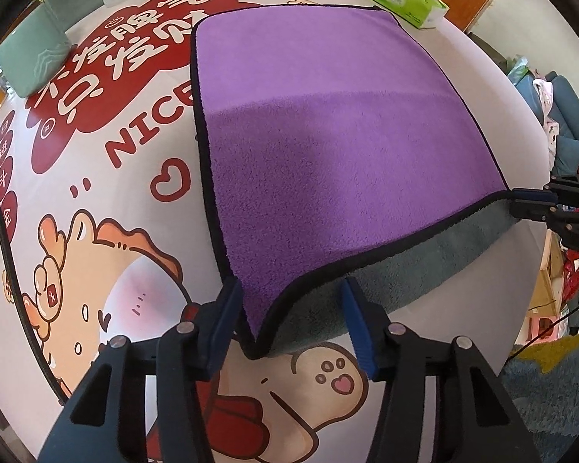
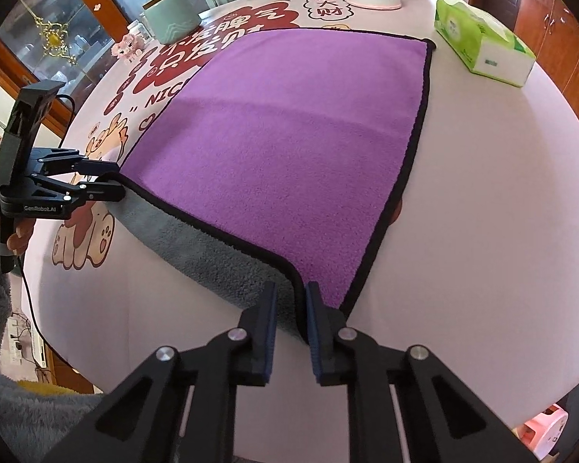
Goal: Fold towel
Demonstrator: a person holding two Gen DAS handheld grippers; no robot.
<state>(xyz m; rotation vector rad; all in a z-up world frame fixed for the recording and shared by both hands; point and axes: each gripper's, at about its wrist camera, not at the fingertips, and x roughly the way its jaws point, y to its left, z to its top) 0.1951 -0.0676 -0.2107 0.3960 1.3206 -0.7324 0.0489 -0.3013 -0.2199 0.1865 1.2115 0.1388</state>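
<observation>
A purple towel [image 1: 328, 115] with a black hem fills the middle of both views, lying on a tabletop [image 2: 482, 212] covered in cartoon print. Its near edge is lifted, showing the grey underside.

Your left gripper [image 1: 289, 324], at the bottom of the left view, has its jaws spread wide around the near-left corner; the corner hangs between them and does not seem firmly pinched. Your right gripper [image 2: 291, 332], at the bottom of the right view, has its jaws nearly together, pinching the near-right corner.

The fold looks barely begun. To do it well, close the left jaws fully on their corner before lifting further. Then raise both corners level, keep the near hem taut, and carry it evenly to the far edge at the top of the frame. A tissue box [image 2: 482, 42] sits upper right, just beside the far corner; steer clear of it.
</observation>
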